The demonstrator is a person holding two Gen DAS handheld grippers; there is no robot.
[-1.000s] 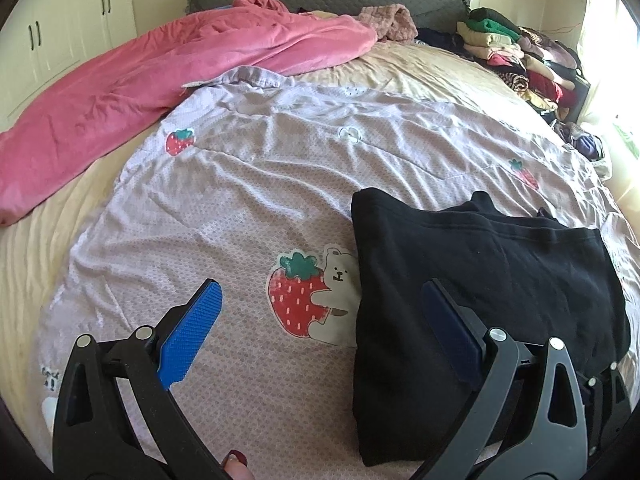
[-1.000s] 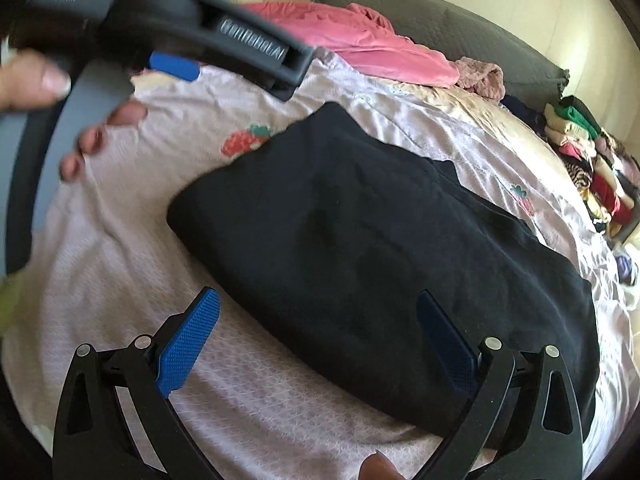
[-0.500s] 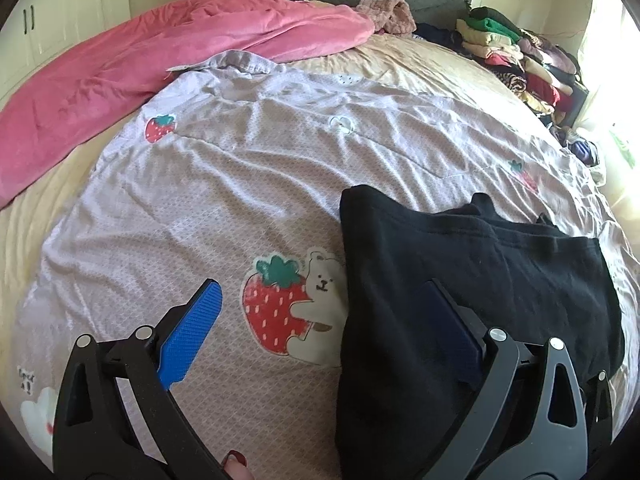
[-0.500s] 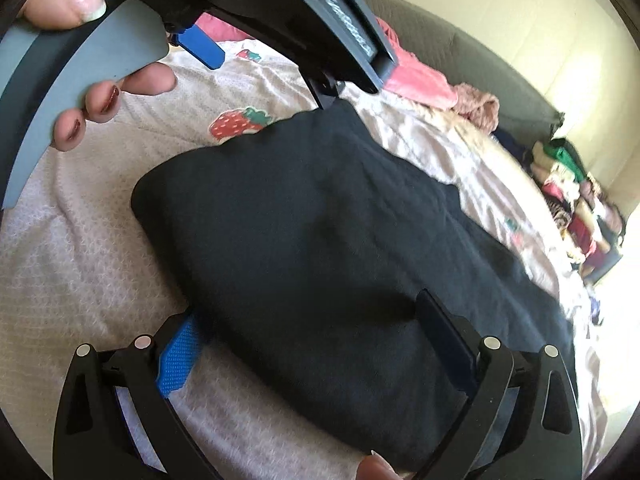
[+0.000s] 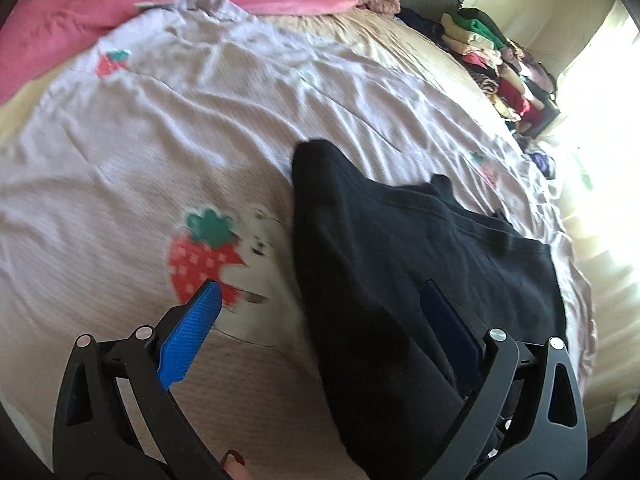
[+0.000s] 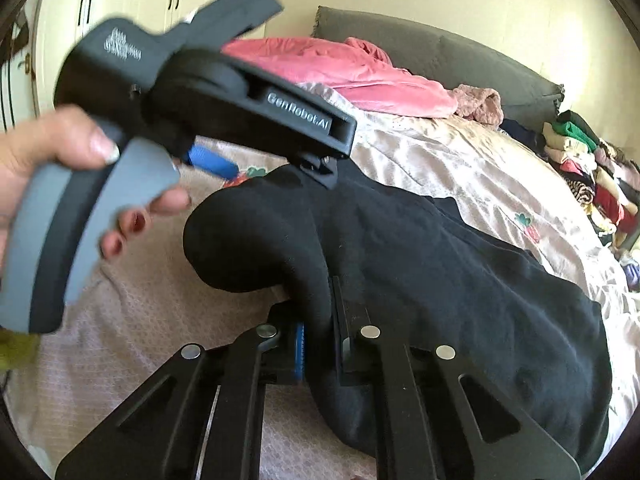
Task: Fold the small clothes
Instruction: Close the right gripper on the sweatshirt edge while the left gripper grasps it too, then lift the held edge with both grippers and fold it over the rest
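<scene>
Your right gripper (image 6: pixel 320 344) had just closed its jaws, and they pinched a fold of the black garment (image 6: pixel 460 280) at the near edge of the bed, lifting that edge into a rounded hump just ahead of the fingers. The rest of the garment lay spread across the lilac strawberry-print cover (image 5: pixel 200 140), reaching toward the bed's right side. Your left gripper (image 5: pixel 320 320) stood wide open above the garment's left edge: one blue pad (image 5: pixel 192 332) hung over the strawberry-and-bear print (image 5: pixel 208 264), the other over the black cloth, and nothing was pressed between them. In the right wrist view your left hand (image 6: pixel 60 152) wrapped that gripper's grey handle (image 6: pixel 80 232), up and to the left of the pinched fold. A pink blanket (image 5: pixel 140 4) was bunched along the far edge of the bed against the dark grey headboard (image 6: pixel 460 60), with a small dusty-pink garment (image 6: pixel 480 106) just beside it. A heap of mixed clothes (image 6: pixel 592 168) sat at the far right corner. White wardrobe doors (image 6: pixel 132 0) stood beyond the bed on the left.
</scene>
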